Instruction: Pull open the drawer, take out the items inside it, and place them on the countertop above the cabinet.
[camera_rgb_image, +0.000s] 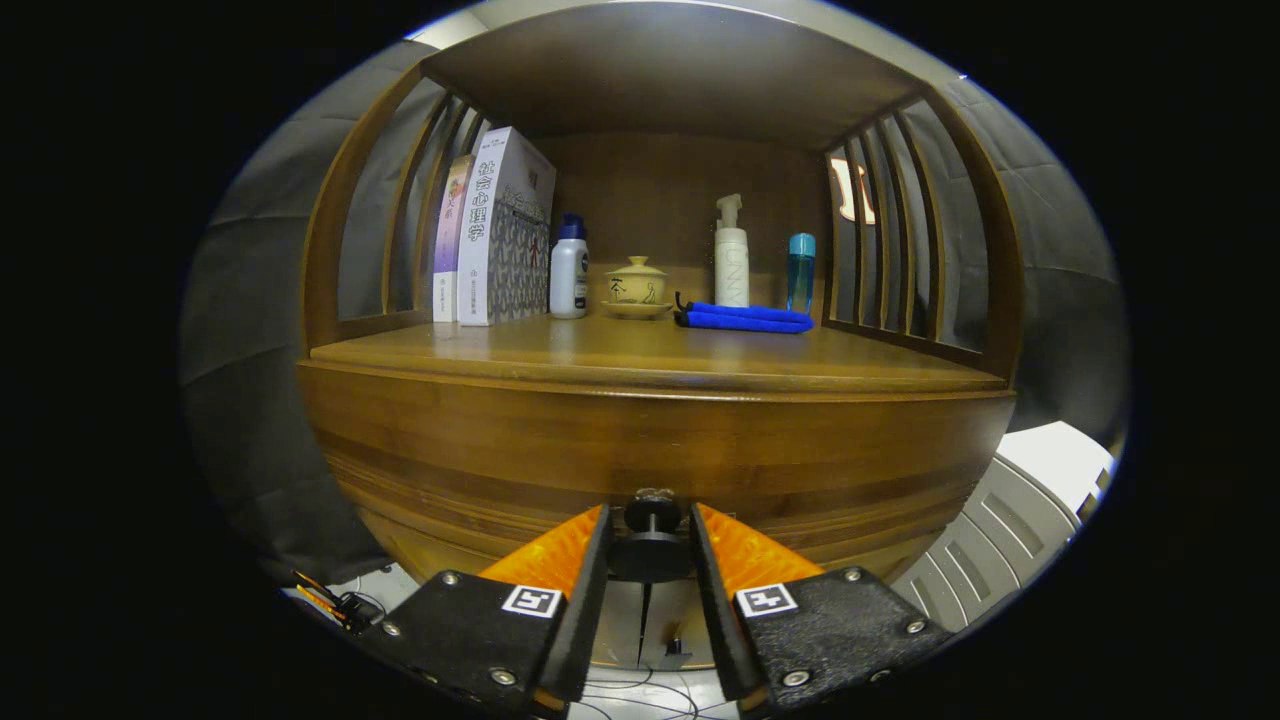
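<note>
We're right up against the wooden cabinet (650, 440), and the gripper (650, 545) has its two fingers flanking the dark drawer knob (652, 515), one on each side. They look to be touching it, so we call it clamped on the knob, though the contact line is tight to read. The drawer front (480, 470) sits flush, not yet pulled, and whatever lies inside is hidden. That knob is small, round and hard, probably slick, so we'd hold it by the narrow neck behind the cap and pull straight back; a solid wood drawer should feel heavy and stiff. Above us, the countertop (560, 350) has bare space near its front edge, while far back stand books (490, 230), a white bottle (569, 268), a lidded teacup (636, 285), a pump bottle (731, 255), a blue bottle (800, 270) and a blue cloth (745, 317).
</note>
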